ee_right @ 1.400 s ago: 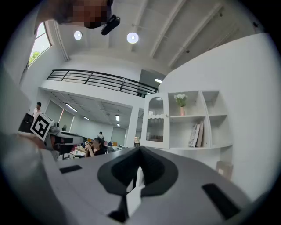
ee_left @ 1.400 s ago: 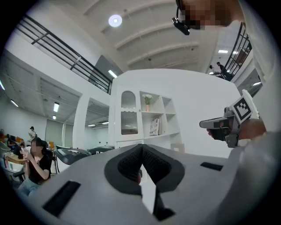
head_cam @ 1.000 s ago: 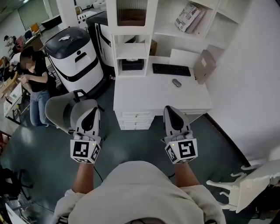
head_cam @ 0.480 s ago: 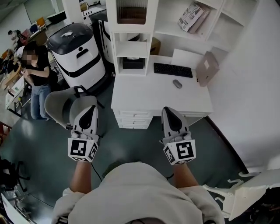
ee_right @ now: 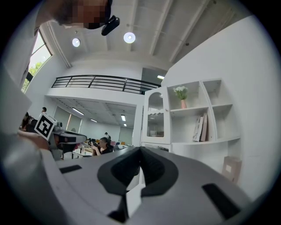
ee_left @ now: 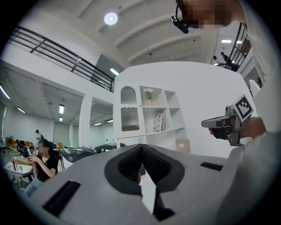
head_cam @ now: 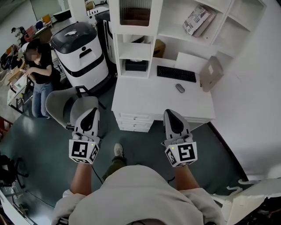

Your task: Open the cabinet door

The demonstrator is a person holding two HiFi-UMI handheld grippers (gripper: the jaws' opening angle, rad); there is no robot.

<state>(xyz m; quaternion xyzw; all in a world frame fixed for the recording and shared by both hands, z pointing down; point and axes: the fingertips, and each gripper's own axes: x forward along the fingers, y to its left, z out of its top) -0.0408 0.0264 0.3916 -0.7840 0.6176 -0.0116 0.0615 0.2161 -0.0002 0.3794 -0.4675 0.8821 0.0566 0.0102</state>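
Notably, the cabinet door (head_cam: 134, 12) is cut off by the top edge of the head view, and its handle cannot be made out in any view. It sits closed in the upper left of the white shelf unit (head_cam: 184, 41) at the back of the desk (head_cam: 145, 96), well apart from both grippers. The desk edge hides most of the drawers (head_cam: 134, 122), of which 3 fronts show. A white chair (head_cam: 252, 193) at lower right is cropped by the frame, and only 1 shoe (head_cam: 117, 150) of the person holding the tools shows. The 2 grippers point level toward the desk: the left gripper (head_cam: 91, 112) has its jaws pressed together with nothing between them, and the right gripper (head_cam: 171, 113) is likewise closed and empty. On the desk lie 1 keyboard (head_cam: 176, 74) and 1 mouse (head_cam: 180, 88). 1 grey chair (head_cam: 59, 104) stands beside the left gripper, and 1 bystander (head_cam: 39, 72) stands at far left.
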